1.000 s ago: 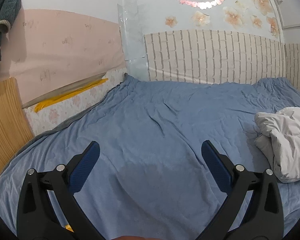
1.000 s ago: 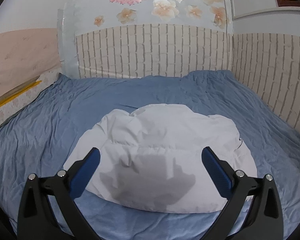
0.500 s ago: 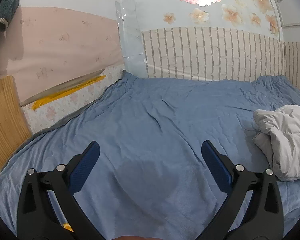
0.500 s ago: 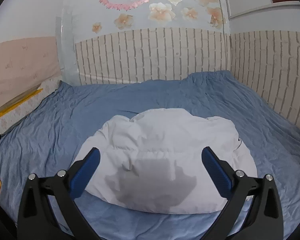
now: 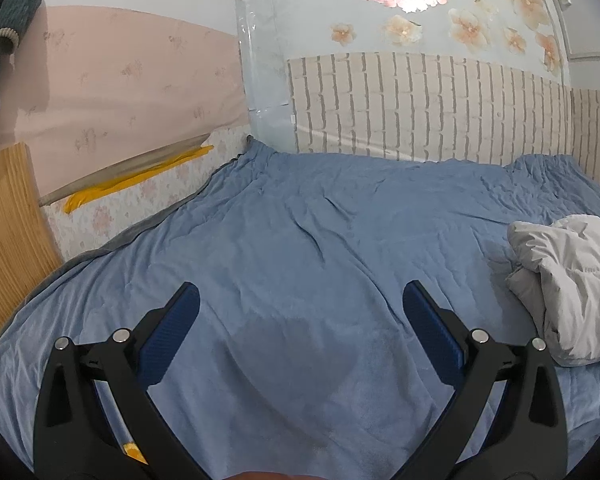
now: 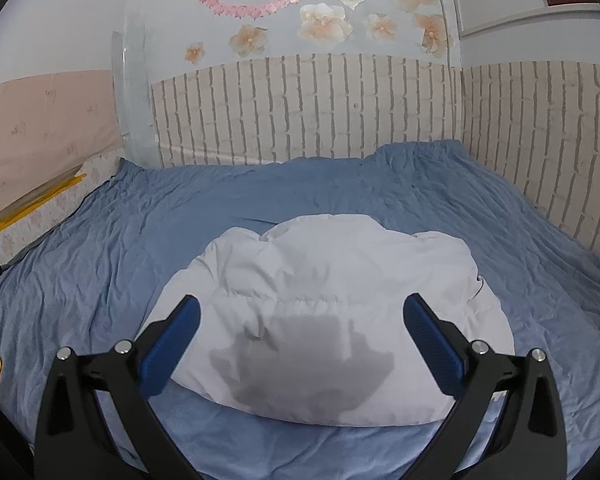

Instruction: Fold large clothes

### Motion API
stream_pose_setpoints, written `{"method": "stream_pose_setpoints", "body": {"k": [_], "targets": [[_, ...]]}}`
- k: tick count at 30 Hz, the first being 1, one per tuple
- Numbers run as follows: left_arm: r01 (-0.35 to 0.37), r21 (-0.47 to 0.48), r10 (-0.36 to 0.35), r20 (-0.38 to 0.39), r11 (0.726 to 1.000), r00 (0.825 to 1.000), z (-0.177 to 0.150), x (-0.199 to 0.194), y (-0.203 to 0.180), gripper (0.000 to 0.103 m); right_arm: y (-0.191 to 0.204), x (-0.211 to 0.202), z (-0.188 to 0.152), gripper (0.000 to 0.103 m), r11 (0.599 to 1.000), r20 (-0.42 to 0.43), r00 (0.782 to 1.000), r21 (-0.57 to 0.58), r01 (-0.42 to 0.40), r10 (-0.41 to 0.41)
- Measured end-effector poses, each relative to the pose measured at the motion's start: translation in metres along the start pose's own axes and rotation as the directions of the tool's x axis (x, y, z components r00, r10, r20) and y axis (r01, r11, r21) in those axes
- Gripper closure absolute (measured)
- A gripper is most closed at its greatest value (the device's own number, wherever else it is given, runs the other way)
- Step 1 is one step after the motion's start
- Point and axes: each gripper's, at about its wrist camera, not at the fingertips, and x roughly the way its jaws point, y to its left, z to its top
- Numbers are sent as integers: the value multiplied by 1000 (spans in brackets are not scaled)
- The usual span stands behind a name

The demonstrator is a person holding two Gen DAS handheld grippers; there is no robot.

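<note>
A white puffy jacket [image 6: 328, 304] lies bundled into a compact mound on the blue bed cover [image 6: 520, 248]. My right gripper [image 6: 300, 316] hovers open just above its near edge, and its shadow falls on the fabric. In the left wrist view the same white puffy jacket [image 5: 572, 280] sits at the far right. My left gripper [image 5: 300, 304] is open over bare blue bed cover [image 5: 300, 240], well to the left of the jacket, with nothing between its fingers.
A brick-pattern padded wall [image 6: 320, 112] runs along the far side and right side of the bed. A wooden board [image 5: 8, 224] and a floral mattress edge with a yellow strip [image 5: 132, 184] border the bed's left. A dark knitted garment [image 5: 4, 20] hangs at upper left.
Both views have tilted up slightly, as the grippers lift back a little. The jacket has not moved, and both grippers stay open.
</note>
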Motion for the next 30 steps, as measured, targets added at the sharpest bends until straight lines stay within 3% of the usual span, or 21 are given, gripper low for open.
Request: {"method": "stream_pose_setpoints", "body": {"k": [30], "targets": [[9, -39, -9, 2, 999, 1000, -1, -2, 2, 3, 9, 0, -2, 2, 997, 35, 998, -50, 60, -58]]}}
